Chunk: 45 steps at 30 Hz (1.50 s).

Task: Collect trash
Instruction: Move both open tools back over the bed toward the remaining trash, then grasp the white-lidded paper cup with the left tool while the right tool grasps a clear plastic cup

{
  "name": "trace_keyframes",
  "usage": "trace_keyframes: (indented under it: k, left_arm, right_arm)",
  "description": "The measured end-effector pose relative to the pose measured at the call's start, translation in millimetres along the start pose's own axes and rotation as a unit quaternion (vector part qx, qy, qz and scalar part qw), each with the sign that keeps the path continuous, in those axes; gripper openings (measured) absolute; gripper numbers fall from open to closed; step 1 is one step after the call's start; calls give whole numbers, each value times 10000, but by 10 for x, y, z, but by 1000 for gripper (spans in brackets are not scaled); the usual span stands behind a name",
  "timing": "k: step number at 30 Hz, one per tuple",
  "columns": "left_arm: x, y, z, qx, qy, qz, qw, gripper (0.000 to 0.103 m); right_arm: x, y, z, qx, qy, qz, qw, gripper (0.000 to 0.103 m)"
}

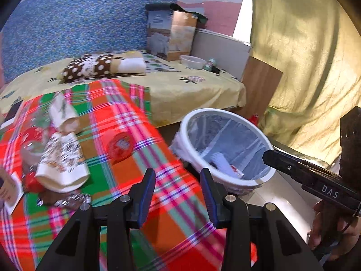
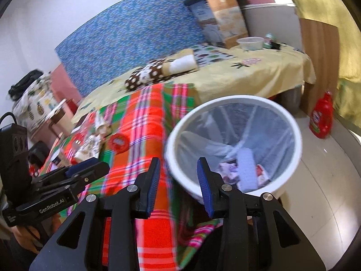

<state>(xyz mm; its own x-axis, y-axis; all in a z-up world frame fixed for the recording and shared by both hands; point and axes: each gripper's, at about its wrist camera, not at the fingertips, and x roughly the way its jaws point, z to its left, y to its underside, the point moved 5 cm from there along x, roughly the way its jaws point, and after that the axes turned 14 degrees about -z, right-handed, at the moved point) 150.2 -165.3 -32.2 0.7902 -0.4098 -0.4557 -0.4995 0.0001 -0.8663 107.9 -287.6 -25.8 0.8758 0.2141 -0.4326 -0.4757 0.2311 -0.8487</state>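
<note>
A red-green plaid cloth (image 1: 126, 117) covers the table. Trash lies on its left part: a crumpled printed paper wrap (image 1: 63, 160), a second paper wrap (image 1: 62, 113), a red round lid (image 1: 119, 146) and a silver foil wrapper (image 1: 73, 199). My left gripper (image 1: 178, 180) hangs open above the cloth, nothing between its blue pads. To the right of the table stands a white bin (image 1: 227, 111) with a clear liner and some wrappers (image 2: 247, 169) inside. My right gripper (image 2: 178, 171) is open and empty near the bin's near rim (image 2: 239, 98). It appears as the right gripper (image 1: 270, 158) over that rim.
A bed with a yellow sheet (image 1: 180, 85) lies behind the table, bearing a cardboard box (image 1: 173, 33) and a white bowl (image 1: 193, 62). A red bottle (image 2: 321, 117) stands on the tiled floor by a wooden board (image 1: 261, 83). A yellow curtain (image 1: 304, 56) hangs at right.
</note>
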Motion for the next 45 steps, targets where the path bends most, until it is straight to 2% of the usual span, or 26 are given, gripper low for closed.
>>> trace_keyframes:
  k: [3,13,23,26,28,29,32,45]
  left_arm:
    - [-118,57,141,-90,-184,-12,9998,41]
    - [-663,173,771,-426,-988,-224,9939,41]
    - [-916,195,1336,-710,-1635,-343,9834,41]
    - [-954,181,1500,-780,-1829,-376,9793,41]
    - [-974,179,1607,-845,-1945,-388,9765,52]
    - [-988,176,1674,-896,-2011,-414,9746,53]
    - [-999,170,1829,-965,-2179,-437,9702,54]
    - [-786,88,2224,-1157,-2503,-389,9604,57]
  right_arm:
    - [43,50,165,-103,-189,87,9997,52]
    - [178,157,635,-196,-662,383,9969,52]
    - [358,130,927,-729,-773,420,9935,52]
    - [448,125,961,-898,-759,485,9919,52]
    - [485,124,981,-984,-742,520,9910,52]
    - [524,119,994,-1063,-725,534,9902,53]
    - [602,99,1030,-1220,-716,547,9884,60]
    - [977,61,1043,-1541,-695,789,9824,61]
